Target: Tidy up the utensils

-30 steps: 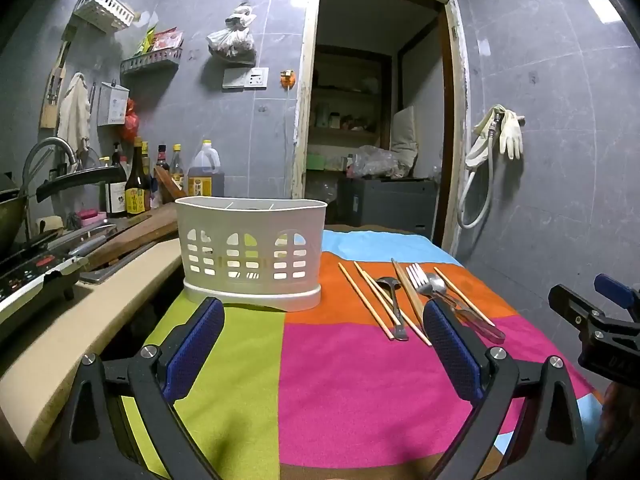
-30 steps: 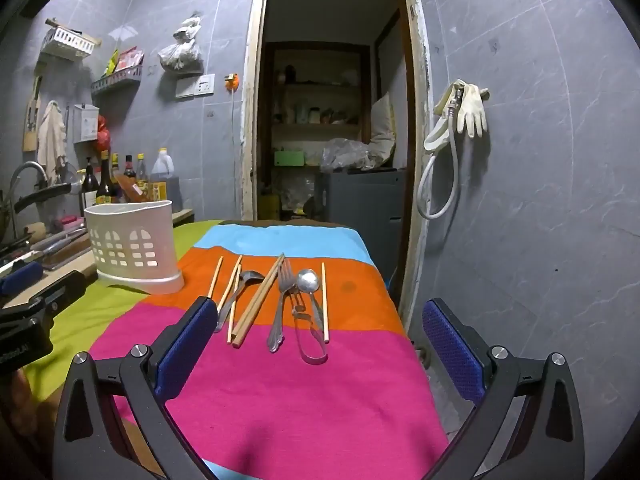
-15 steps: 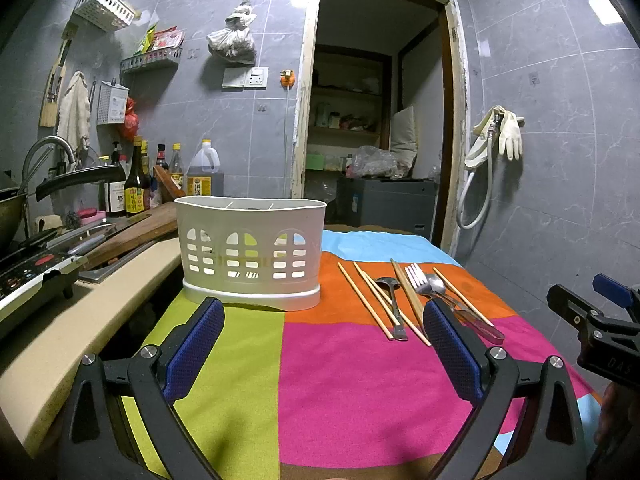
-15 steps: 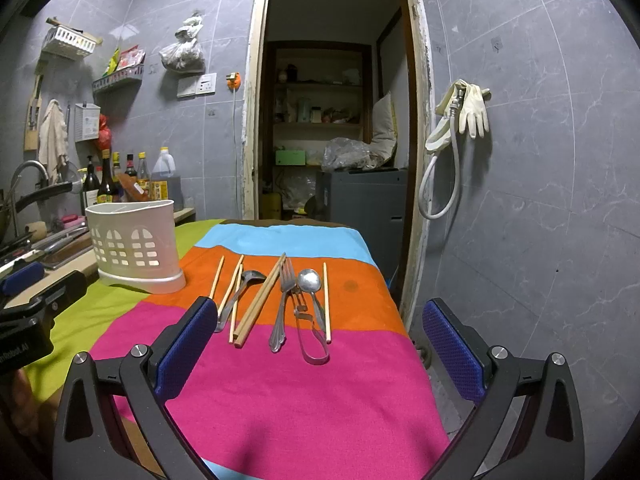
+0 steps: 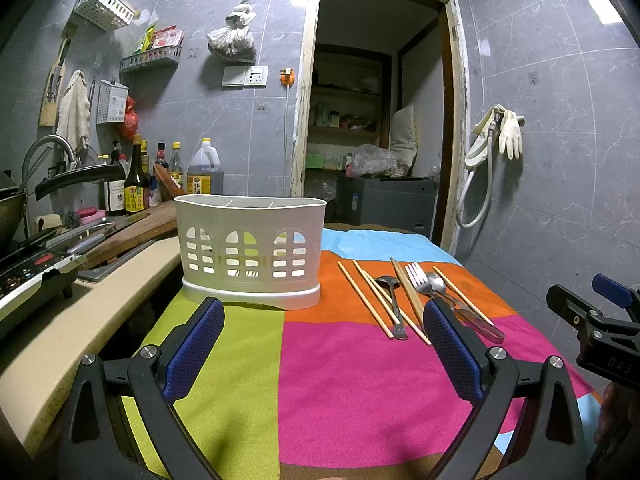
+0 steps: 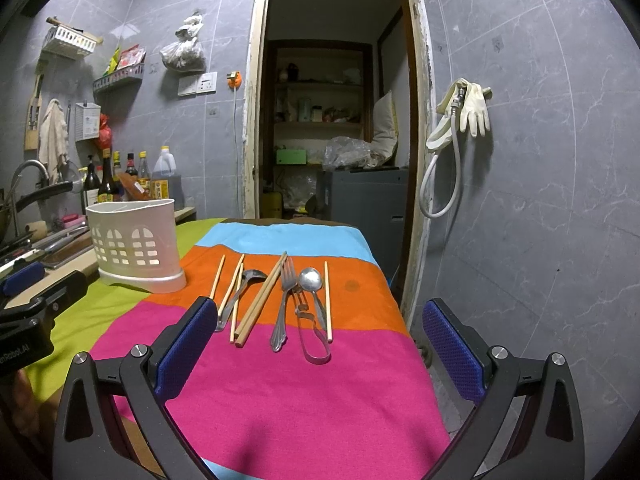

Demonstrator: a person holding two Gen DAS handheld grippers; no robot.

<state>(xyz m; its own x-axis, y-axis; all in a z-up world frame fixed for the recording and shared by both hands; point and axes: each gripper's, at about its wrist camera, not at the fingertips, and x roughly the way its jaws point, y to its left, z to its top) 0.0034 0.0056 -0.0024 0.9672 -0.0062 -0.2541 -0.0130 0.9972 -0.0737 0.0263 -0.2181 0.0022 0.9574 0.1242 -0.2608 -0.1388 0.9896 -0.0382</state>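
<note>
On the striped cloth (image 6: pixel 280 392) covering the desk, chopsticks (image 6: pixel 260 300), a fork (image 6: pixel 285 300), a spoon (image 6: pixel 311 280) and a ladle (image 6: pixel 240 292) lie in a row right of the white caddy (image 5: pixel 250 248). Left gripper (image 5: pixel 324 344) and right gripper (image 6: pixel 320 344) hover above, jaws wide apart, holding nothing.

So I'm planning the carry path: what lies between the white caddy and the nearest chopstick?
Only bare striped cloth separates the white caddy from the nearest chopstick; the right wrist view shows it.
</note>
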